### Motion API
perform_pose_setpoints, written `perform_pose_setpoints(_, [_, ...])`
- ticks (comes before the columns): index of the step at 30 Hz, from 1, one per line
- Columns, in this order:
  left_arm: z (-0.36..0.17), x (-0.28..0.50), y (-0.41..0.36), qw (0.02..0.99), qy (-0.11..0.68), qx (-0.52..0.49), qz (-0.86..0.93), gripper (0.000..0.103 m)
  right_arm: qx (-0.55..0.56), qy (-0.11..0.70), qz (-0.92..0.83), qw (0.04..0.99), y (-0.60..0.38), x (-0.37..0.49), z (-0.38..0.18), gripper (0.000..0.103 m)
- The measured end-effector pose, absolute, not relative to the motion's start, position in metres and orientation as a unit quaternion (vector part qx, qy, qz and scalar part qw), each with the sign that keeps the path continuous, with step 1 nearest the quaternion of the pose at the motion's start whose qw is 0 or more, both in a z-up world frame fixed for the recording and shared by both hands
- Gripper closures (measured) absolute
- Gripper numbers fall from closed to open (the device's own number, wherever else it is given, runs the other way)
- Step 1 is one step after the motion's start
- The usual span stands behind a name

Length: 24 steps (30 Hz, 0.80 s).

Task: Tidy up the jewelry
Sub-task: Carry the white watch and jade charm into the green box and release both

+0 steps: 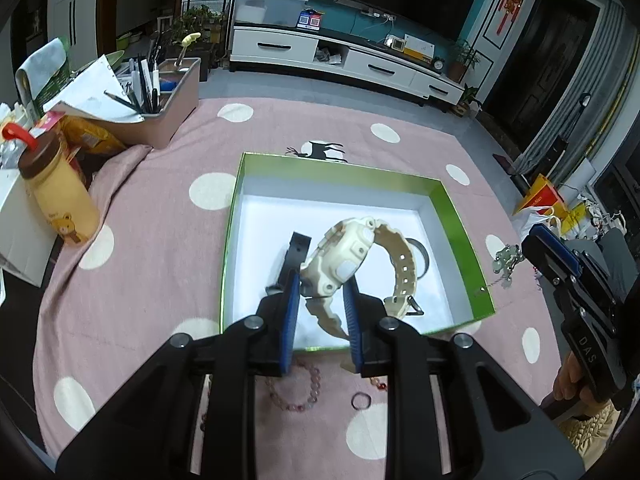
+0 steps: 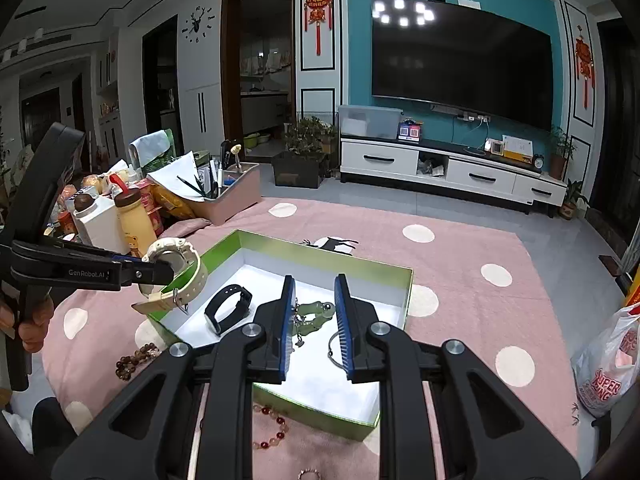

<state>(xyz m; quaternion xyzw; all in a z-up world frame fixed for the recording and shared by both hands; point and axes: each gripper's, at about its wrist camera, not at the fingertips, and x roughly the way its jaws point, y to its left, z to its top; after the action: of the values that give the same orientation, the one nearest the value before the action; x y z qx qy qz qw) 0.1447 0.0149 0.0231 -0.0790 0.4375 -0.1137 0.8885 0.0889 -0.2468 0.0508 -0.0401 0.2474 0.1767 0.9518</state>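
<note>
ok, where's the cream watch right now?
The cream watch is clamped in the left tongs, held above the green box; in the right wrist view it hangs over the box's left edge, left of the black band.

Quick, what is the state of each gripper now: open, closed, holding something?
Left gripper: closed on the cream watch, lifted above the green box.
Right gripper: closed on the green bead necklace.

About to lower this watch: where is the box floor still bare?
Bare: the white floor along the far wall of the green box, beyond the black band and bangle. Crowded: the cloth before its near wall, strewn with bead bracelets.
</note>
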Motion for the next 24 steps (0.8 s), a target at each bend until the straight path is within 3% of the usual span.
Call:
perform_pose_setpoints(21, [-0.014,0.19,-0.026,0.872,0.477,-0.017,-0.106,0.081,-0.032,0.319,0.158,0.934,-0.245,0.134,0.001,0.083])
perform_pose_setpoints(24, [-0.019,0.193,-0.028,0.87,0.482,-0.019,-0.103,0.075,-0.026,0.332,0.155,0.93,-0.247,0.138,-0.004,0.077])
